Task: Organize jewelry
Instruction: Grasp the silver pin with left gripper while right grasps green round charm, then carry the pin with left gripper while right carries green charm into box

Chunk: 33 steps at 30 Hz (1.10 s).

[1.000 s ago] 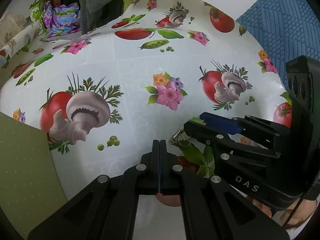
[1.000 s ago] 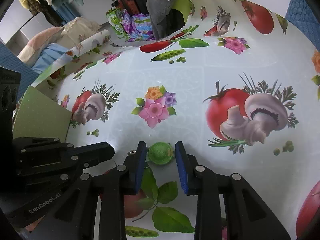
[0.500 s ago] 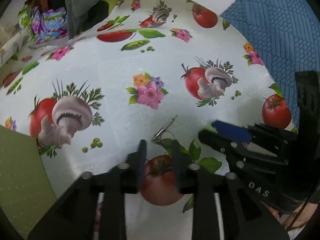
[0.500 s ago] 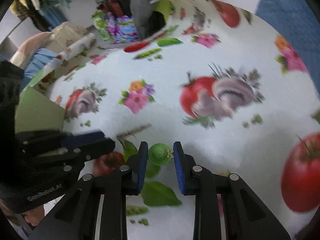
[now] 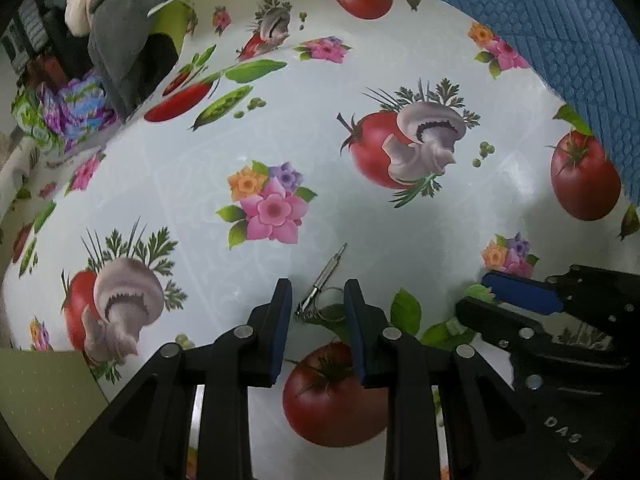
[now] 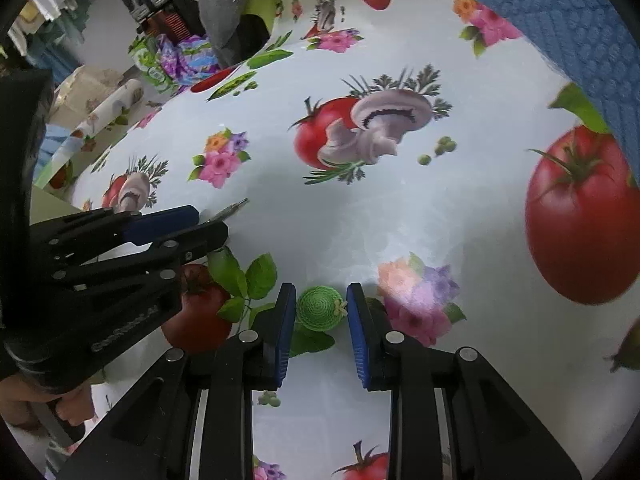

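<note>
A small silver pin with a wire ring (image 5: 322, 289) lies on the printed tablecloth between the open fingers of my left gripper (image 5: 317, 304); its tip also shows in the right wrist view (image 6: 231, 213). A small green woven hat-shaped trinket (image 6: 319, 307) sits between the blue pads of my right gripper (image 6: 321, 312). The left pad is close to the hat and the right pad touches its small brim end; I cannot tell whether it is gripped. The right gripper appears at lower right in the left wrist view (image 5: 516, 296).
The table wears a white oilcloth (image 5: 360, 208) printed with tomatoes, mushrooms and flowers. A green dotted board (image 5: 36, 396) lies at the lower left. Grey clothing (image 5: 132, 20) and a colourful bag (image 5: 68, 112) sit at the far left edge. A blue textured cushion (image 5: 560, 32) lies far right.
My left gripper has opened and pulled back, leaving the silver pin on the cloth between its fingers. My right gripper has moved to the right with the green hat between its pads.
</note>
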{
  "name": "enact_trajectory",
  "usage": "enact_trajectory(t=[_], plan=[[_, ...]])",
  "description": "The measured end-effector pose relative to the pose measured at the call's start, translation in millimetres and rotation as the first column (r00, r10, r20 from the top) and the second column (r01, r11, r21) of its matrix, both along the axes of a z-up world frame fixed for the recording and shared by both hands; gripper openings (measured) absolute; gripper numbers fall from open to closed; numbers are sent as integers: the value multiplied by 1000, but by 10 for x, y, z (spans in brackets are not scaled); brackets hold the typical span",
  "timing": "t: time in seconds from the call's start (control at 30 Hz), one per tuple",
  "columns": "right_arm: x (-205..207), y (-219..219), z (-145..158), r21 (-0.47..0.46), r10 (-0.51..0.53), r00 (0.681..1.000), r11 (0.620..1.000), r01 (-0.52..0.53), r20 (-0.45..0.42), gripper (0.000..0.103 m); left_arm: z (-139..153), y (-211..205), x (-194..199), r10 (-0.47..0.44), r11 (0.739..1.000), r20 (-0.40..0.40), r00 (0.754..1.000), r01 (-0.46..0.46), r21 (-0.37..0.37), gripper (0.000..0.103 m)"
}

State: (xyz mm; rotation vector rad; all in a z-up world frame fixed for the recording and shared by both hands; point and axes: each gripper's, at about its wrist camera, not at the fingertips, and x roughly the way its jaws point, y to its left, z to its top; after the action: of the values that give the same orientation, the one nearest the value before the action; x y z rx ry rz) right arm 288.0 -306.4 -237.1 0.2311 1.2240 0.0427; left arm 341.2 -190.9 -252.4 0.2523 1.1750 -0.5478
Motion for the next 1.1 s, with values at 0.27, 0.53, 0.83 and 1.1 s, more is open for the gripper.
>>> enact_trajectory(t=[0.27, 0.53, 0.83, 1.1], plan=[[-33, -39, -5, -11, -22, 1000, 1000, 22, -8, 24, -13, -122, -182, -51, 998, 65, 997, 48, 50, 4], [-110, -21, 55, -1, -26, 1000, 1000, 26, -1, 24, 106, 259, -276, 140, 986, -15, 990, -141, -87, 4], [-278, 146, 433, -1, -5, 998, 1000, 5, 56, 24, 535, 547, -534, 247, 946, -57, 967, -253, -201, 4], [-354, 342, 1114, -3, 26, 985, 1000, -26, 171, 24, 1228, 815, -740, 269, 939, 27, 963, -256, -228, 4]])
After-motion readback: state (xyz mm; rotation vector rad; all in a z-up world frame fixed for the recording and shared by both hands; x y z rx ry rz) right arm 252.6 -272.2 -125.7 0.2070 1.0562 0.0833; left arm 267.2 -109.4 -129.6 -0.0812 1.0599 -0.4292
